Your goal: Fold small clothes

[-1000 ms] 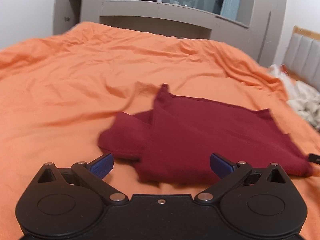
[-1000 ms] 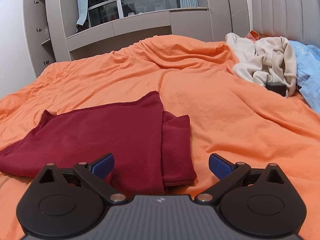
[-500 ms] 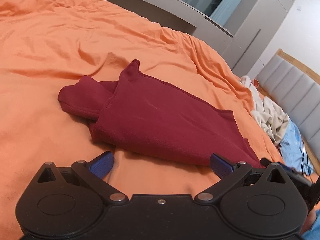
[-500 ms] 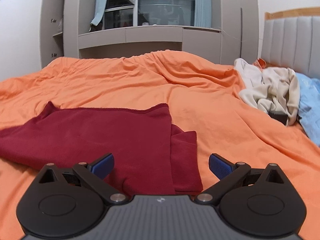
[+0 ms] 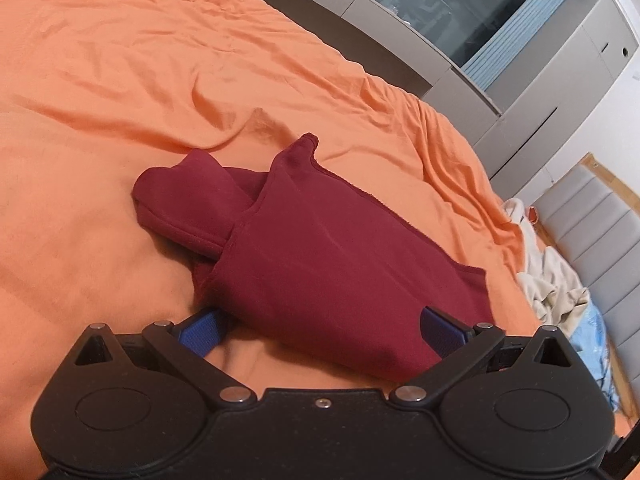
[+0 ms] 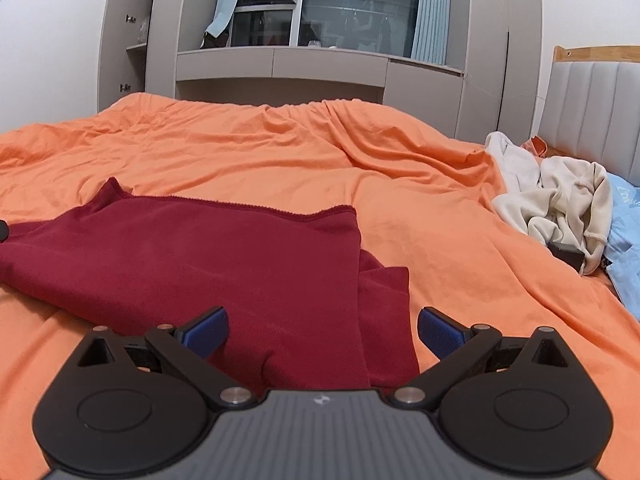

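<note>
A dark red garment point(image 5: 328, 256) lies partly folded on the orange bed cover point(image 5: 120, 80), one sleeve sticking out at its left. My left gripper point(image 5: 320, 330) is open, its blue fingertips astride the garment's near edge. In the right wrist view the same red garment point(image 6: 200, 256) spreads to the left, a folded sleeve under its right edge. My right gripper point(image 6: 322, 330) is open and low over the garment's near right corner, holding nothing.
A heap of cream clothes point(image 6: 556, 204) and a light blue cloth point(image 6: 626, 248) lie by the grey padded headboard point(image 6: 592, 108). A small dark object point(image 6: 568, 254) sits under the cream heap. Grey cabinets and a window point(image 6: 340, 20) stand behind the bed.
My left gripper has swung left and come closer to the garment, its fingertips now at the near edge. My right gripper has tilted up and edged closer to the near right corner.
</note>
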`<state>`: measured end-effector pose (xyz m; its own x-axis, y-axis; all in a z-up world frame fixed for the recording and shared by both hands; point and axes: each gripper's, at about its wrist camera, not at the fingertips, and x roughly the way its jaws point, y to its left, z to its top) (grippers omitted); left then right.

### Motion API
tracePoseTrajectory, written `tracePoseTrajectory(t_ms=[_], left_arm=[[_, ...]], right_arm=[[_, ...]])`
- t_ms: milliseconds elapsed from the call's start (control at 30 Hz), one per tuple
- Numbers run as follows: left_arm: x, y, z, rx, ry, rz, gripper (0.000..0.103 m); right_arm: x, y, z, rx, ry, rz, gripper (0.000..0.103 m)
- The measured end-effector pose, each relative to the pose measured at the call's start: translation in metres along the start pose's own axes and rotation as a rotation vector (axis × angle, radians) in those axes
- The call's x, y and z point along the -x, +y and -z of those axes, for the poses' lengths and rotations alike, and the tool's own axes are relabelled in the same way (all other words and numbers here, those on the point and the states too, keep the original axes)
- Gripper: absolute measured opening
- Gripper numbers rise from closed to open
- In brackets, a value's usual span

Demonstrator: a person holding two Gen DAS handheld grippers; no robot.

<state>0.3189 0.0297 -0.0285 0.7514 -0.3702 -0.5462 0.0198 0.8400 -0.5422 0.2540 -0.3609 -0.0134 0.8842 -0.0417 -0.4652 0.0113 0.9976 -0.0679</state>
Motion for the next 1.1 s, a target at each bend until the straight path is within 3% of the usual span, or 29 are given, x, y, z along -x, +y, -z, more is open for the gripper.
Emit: tracePoseTrajectory(t_ms=[233,500,600,767,900,1100], left_arm=[[-0.011,-0.007,-0.005,-0.023,0.006,-0.064,0.102],[-0.033,-0.007,-0.02,-0.035,0.043,-0.125,0.102],[-0.037,-0.003,-0.018,-0.05,0.033,-0.127,0.103],[-0.037,-0.005,-0.014,-0.071,0.012,-0.127,0.103],[-0.036,-0.003,-0.014,-0.063,0.009,-0.114,0.103],[-0.035,-0.002,-0.013,-0.07,0.009,-0.108,0.102]], right_arm=[[-0.006,0.008,-0.006,0.045,0.005,-0.019,0.103],[-0.021,0.05,-0.015,0.233,-0.05,-0.032,0.103],[-0.026,0.065,-0.02,0.279,-0.066,-0.04,0.103],[-0.035,0.092,-0.028,0.312,-0.048,-0.162,0.103],[-0.045,0.11,-0.016,0.36,-0.054,-0.142,0.103],[-0.051,0.104,-0.009,0.293,-0.045,-0.154,0.103]])
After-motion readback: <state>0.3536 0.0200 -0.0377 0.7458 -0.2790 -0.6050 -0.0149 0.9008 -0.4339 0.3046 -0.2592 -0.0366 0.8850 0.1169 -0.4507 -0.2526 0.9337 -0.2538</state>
